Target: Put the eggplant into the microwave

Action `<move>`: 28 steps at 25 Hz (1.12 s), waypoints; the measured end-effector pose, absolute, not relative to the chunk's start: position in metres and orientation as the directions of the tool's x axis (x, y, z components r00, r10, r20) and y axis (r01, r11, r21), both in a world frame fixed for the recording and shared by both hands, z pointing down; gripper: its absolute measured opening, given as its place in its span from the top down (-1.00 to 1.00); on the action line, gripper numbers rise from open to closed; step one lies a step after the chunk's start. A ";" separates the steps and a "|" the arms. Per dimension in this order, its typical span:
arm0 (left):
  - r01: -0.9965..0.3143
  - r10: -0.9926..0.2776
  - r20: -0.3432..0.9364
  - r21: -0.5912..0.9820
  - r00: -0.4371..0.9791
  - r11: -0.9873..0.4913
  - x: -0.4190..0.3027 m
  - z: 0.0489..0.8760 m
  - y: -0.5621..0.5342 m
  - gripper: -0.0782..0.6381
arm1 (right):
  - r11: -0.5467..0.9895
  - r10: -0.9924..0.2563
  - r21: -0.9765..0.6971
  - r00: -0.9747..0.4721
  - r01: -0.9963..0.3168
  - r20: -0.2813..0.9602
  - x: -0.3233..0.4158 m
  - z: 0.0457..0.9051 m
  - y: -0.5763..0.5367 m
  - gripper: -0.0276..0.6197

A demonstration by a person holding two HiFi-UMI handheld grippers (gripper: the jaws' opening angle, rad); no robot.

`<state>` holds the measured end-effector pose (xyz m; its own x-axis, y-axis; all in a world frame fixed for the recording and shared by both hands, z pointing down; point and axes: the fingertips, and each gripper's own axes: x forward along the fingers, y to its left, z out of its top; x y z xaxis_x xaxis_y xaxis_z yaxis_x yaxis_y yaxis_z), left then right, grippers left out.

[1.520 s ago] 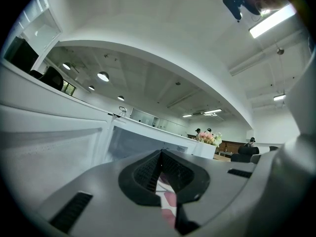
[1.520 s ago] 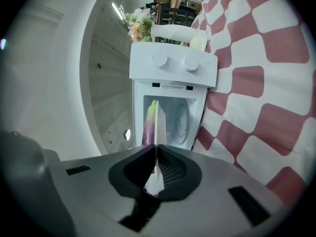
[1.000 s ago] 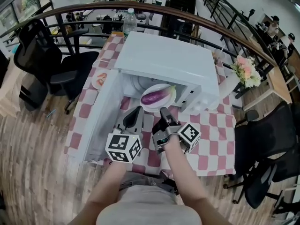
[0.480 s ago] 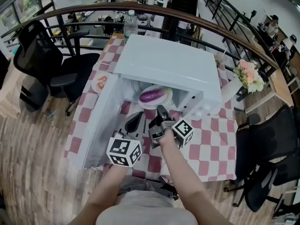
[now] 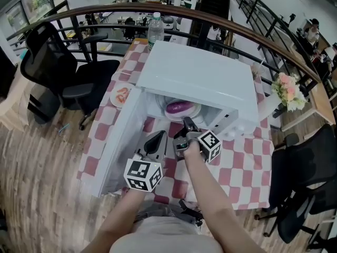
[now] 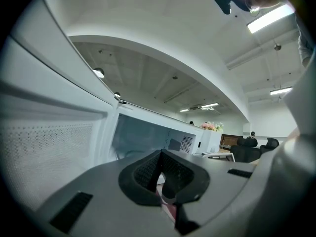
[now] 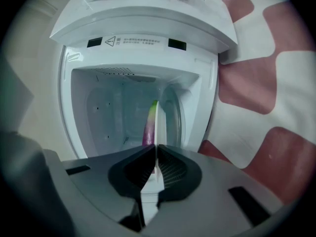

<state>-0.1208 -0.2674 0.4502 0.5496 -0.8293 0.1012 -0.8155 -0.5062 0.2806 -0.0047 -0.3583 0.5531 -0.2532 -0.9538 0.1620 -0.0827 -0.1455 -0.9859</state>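
Observation:
A purple eggplant [image 5: 180, 107] lies on a white plate [image 5: 169, 111] just inside the mouth of the white microwave [image 5: 200, 73], whose door [image 5: 118, 141] hangs open to the left. My right gripper [image 5: 186, 124] is shut on the plate's near rim. In the right gripper view the plate [image 7: 157, 125] shows edge-on between the pads of the right gripper [image 7: 157, 154], with the eggplant [image 7: 147, 125] beyond it inside the cavity. My left gripper [image 5: 157, 137] hangs beside the door with its tips together and nothing in them; its view shows the left gripper [image 6: 160, 154] facing the microwave's opening [image 6: 143, 135].
The microwave stands on a red-and-white checkered table [image 5: 247, 162]. A small plate of orange food [image 5: 122, 95] lies left of the door, a water bottle [image 5: 155, 25] behind the microwave, flowers [image 5: 288, 91] at the right. Office chairs [image 5: 58, 62] and a railing surround the table.
The right gripper has pushed the plate with the eggplant forward, from in front of the opening to inside the microwave's mouth. The left gripper has hardly moved.

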 end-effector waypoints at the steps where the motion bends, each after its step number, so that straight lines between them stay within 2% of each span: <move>1: -0.815 -0.829 0.102 0.281 0.550 -0.507 -0.121 0.450 -0.268 0.77 | -0.149 -0.953 -0.985 -0.253 -0.087 0.167 -0.006 0.554 -0.361 0.81; 7: -0.813 -0.822 0.115 0.277 0.558 -0.513 -0.120 0.452 -0.267 0.77 | -0.180 -0.949 -0.978 -0.243 -0.103 0.200 -0.007 0.559 -0.376 0.81; 16: -0.812 -0.807 0.152 0.251 0.571 -0.527 -0.113 0.460 -0.260 0.77 | -0.288 -0.923 -0.940 -0.209 -0.181 0.323 -0.002 0.568 -0.393 0.81; 23: -0.819 -0.804 0.181 0.242 0.566 -0.521 -0.113 0.468 -0.256 0.77 | -0.318 -0.905 -0.894 -0.181 -0.316 0.386 0.007 0.564 -0.407 0.81; 28: -0.818 -0.802 0.187 0.236 0.568 -0.524 -0.114 0.469 -0.256 0.77 | -0.319 -0.875 -0.800 -0.167 -0.508 0.455 0.010 0.561 -0.410 0.81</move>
